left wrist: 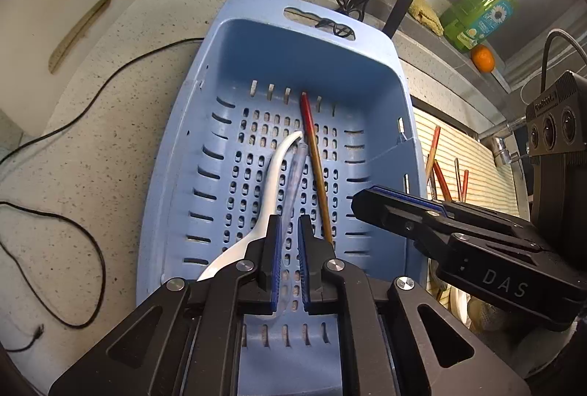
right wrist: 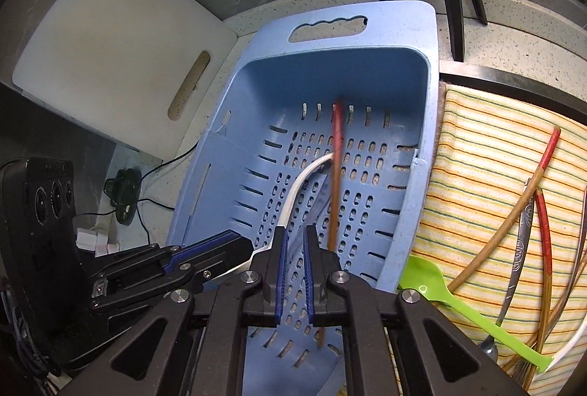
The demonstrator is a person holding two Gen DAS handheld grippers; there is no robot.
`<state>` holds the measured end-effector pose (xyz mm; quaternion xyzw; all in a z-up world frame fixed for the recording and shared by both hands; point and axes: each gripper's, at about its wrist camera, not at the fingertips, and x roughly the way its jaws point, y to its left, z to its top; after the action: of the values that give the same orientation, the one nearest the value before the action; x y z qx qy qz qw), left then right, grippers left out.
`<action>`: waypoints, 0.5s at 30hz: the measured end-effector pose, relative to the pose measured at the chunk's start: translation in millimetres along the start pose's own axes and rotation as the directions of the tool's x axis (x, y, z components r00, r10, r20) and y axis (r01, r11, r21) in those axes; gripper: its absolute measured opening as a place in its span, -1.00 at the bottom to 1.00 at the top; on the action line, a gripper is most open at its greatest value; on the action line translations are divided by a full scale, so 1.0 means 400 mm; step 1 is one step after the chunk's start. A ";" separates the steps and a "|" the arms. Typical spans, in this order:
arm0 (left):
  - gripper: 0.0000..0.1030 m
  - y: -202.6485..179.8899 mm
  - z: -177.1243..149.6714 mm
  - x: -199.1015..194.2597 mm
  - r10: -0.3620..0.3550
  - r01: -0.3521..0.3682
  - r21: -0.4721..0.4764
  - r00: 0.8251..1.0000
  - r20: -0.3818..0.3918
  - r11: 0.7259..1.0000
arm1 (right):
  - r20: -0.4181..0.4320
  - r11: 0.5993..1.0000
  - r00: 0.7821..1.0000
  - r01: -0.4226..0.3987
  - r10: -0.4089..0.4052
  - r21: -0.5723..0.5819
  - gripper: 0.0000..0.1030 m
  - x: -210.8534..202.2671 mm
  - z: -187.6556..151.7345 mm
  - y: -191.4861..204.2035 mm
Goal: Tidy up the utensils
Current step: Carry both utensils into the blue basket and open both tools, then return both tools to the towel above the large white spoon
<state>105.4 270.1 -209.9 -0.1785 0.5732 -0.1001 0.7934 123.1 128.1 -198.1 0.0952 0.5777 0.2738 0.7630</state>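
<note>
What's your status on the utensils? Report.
Left gripper and right gripper shut, empty, over blue basket. White spoon, clear spoon, chopstick inside. More utensils on striped cloth. Nothing blocking.

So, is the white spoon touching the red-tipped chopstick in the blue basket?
Cannot tell. In the left wrist view the white spoon handle tip ends right beside the chopstick; neither contact nor gap shows plainly.

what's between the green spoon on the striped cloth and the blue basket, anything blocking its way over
Nothing visible blocks it. The green spoon lies on the striped cloth with its bowl right beside the blue basket; only the basket's side wall has to be cleared. The chopsticks lie on its far side, away from the basket.
</note>
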 end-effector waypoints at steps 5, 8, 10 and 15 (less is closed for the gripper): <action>-0.85 -0.017 -0.010 -0.019 0.005 -0.005 -0.002 1.000 0.020 1.000 | 0.012 1.000 1.000 -0.022 0.022 -0.004 -0.71 -0.035 -0.004 -0.012; -0.76 -0.035 -0.020 -0.038 0.006 -0.006 -0.002 0.999 0.040 1.000 | 0.032 0.999 0.999 -0.039 0.039 -0.012 -0.62 -0.073 -0.011 -0.023; -0.76 -0.053 -0.025 -0.051 0.014 -0.014 0.005 0.998 0.056 1.000 | 0.047 0.999 0.998 -0.050 0.051 -0.019 -0.58 -0.107 -0.016 -0.035; -0.75 -0.118 -0.057 -0.100 0.008 -0.011 0.028 0.994 0.107 1.000 | 0.079 0.995 0.992 -0.094 0.096 -0.028 -0.50 -0.203 -0.033 -0.088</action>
<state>73.0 237.5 -162.6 -0.1695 0.5291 -0.0950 0.8260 106.9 53.9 -151.1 0.1242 0.5381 0.3130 0.7727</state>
